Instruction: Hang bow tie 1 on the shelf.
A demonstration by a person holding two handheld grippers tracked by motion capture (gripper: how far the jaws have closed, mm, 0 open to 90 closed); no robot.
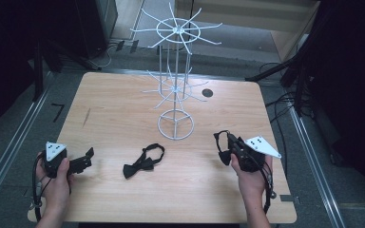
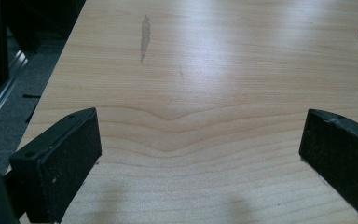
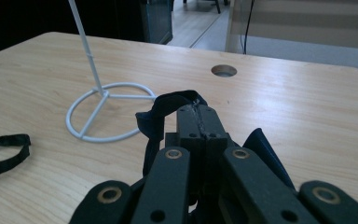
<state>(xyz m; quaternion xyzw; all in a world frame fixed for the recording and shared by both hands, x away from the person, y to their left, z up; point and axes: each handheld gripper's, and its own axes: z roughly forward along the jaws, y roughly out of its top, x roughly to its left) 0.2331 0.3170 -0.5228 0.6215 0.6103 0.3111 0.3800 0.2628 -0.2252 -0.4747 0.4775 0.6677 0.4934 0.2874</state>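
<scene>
Right claw (image 3: pixel 198 109) of mine clamped shut on dark bow tie (image 3: pixel 161 112), lifted off table (image 1: pixel 123 104) at right. Left claw (image 2: pixel 200 154) wide, holding nothing. Second bow tie (image 1: pixel 142 162) lies near centre.

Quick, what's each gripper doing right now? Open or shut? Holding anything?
Left gripper: open, nothing between its jaws, just bare table.
Right gripper: shut on a dark bow tie, held above the table.

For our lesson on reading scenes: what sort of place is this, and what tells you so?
Probably a lab or workshop set up for recording. Clues: a bare light wooden table with a cable hole, aluminium rails on the grey floor, and dark stands with trailing cables around it.
</scene>
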